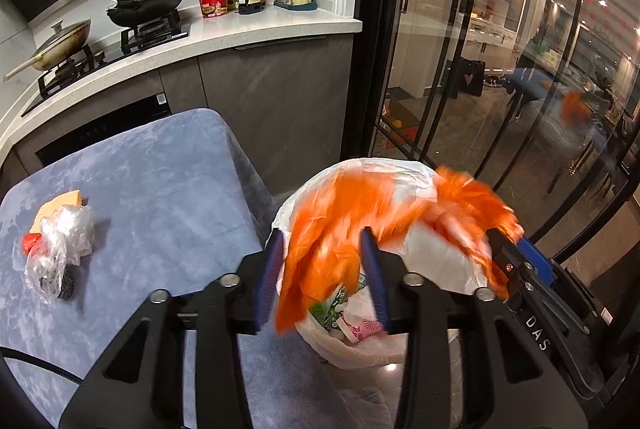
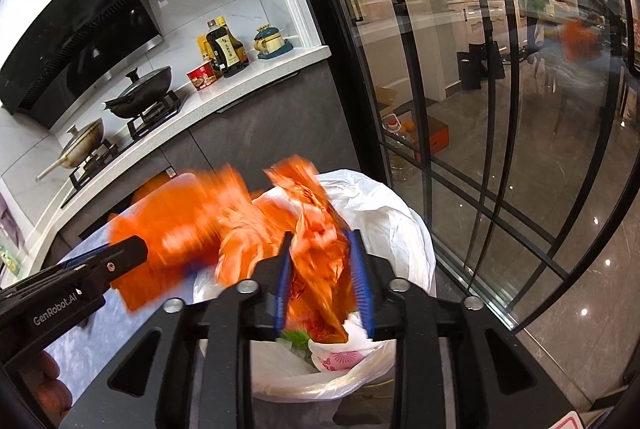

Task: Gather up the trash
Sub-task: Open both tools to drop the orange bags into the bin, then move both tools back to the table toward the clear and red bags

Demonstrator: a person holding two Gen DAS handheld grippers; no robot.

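Observation:
An orange plastic bag (image 1: 360, 217) hangs blurred over a trash bin lined with a white bag (image 1: 400, 169). It lies between the pads of both grippers. My left gripper (image 1: 324, 241) has its jaws apart with the bag's left part between them. My right gripper (image 2: 320, 241) also stands open around the bag's right part (image 2: 316, 261). The right gripper shows in the left wrist view (image 1: 516, 261); the left one shows in the right wrist view (image 2: 120, 257). The bin (image 2: 400, 229) holds paper and wrappers (image 2: 340, 353). More trash, a clear bag bundle (image 1: 60, 249), lies on the blue-covered table (image 1: 160, 181).
A kitchen counter (image 1: 240, 29) with two pans, bottles and a noodle cup runs behind the table. Glass sliding doors (image 1: 480, 69) stand right of the bin. An orange-yellow sponge (image 1: 56, 209) sits by the clear bag.

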